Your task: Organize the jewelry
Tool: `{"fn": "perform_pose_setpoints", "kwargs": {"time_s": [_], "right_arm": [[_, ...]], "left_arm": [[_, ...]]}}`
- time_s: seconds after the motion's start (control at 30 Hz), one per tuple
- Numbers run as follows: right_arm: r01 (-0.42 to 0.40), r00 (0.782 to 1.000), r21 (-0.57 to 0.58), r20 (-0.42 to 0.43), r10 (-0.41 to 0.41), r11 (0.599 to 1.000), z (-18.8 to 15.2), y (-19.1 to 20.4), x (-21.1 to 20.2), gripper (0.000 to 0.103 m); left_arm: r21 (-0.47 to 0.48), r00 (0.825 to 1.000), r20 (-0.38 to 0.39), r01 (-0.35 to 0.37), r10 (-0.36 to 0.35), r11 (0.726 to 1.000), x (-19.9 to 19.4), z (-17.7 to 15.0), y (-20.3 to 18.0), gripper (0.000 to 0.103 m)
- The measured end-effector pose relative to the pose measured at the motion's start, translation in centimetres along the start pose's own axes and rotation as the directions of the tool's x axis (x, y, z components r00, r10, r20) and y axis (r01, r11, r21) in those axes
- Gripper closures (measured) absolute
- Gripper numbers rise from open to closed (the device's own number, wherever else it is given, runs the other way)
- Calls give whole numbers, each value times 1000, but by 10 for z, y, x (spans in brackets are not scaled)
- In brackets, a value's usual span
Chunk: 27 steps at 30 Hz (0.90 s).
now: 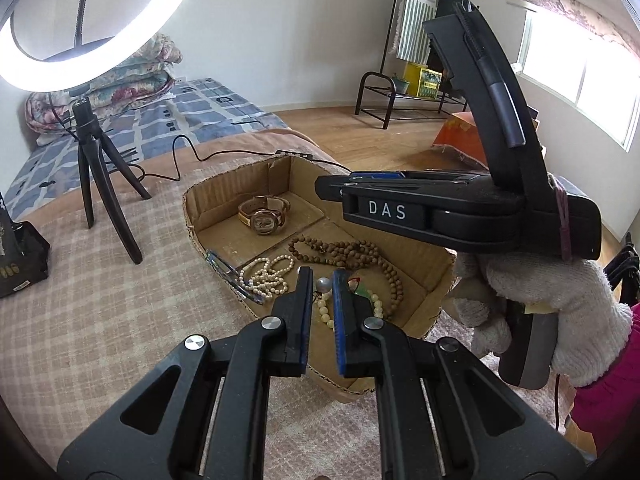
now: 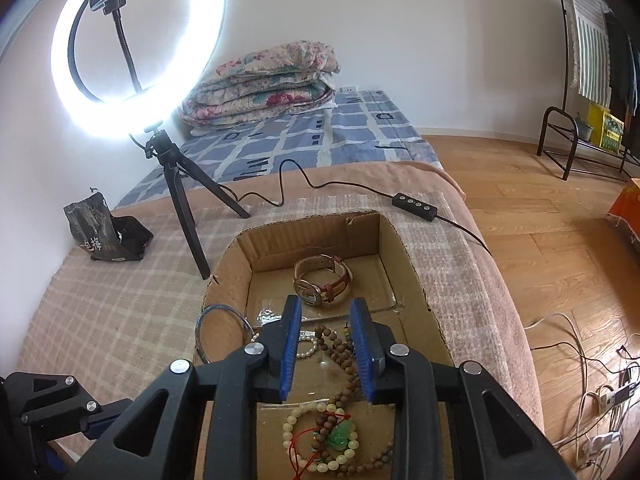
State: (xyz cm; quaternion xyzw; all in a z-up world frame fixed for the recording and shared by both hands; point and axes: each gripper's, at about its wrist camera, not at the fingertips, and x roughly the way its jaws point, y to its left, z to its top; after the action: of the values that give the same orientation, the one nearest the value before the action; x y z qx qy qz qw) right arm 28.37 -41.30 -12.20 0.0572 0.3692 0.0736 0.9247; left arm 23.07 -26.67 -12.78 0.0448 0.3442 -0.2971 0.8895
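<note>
I look down my left tool and see its two blue pads pinching a small silver-white bead right at the tips — the tool is clenched on it. It hangs over the cardboard box that sits on the bed.

My right tool is released, with a wide gap between its pads and nothing in it. It hovers above the same box.

Inside the box, the brown-strap watch lies at 12 o'clock, in the far part. Nearer to me is a long string of brown wooden beads. The white pearl string lies at 9 o'clock of it. A pale bead bracelet with a green charm on red cord lies at 6 o'clock, closest to me. A clear blue bangle leans on the box's left wall.

The ring light on its little tripod stands on the bed at 10 o'clock, well apart from the box
</note>
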Motion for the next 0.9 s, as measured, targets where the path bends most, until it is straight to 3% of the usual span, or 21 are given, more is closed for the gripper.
{"fn": "perform_pose_setpoints", "kwargs": {"time_s": [0.03,0.07,0.13,0.27,0.3,0.47,0.9], "right_arm": [[2,1000,6,4,-2,1000,0,-1,-1,65],[2,1000,11,9,-2,1000,0,-1,-1,60],[7,1000,11,17,-7,1000,0,-1,-2,33],[49,998,-16,30,-49,999,0,4,-4,18],[59,998,-18,32,-59,998,0,4,-4,11],[81,996,-7,41,-81,997,1,4,-7,1],[119,992,-12,52,-118,993,1,8,-21,0]], "left_arm": [[4,1000,-1,-4,4,1000,0,0,0,88],[7,1000,-1,-4,4,1000,0,0,0,68],[7,1000,19,-8,7,1000,-4,0,-1,44],[14,999,34,-29,29,999,-6,1,-2,33],[9,999,35,-31,30,999,-6,1,-1,31],[0,998,34,-44,44,999,-7,0,1,28],[2,998,41,-50,50,999,-15,1,0,28]]}}
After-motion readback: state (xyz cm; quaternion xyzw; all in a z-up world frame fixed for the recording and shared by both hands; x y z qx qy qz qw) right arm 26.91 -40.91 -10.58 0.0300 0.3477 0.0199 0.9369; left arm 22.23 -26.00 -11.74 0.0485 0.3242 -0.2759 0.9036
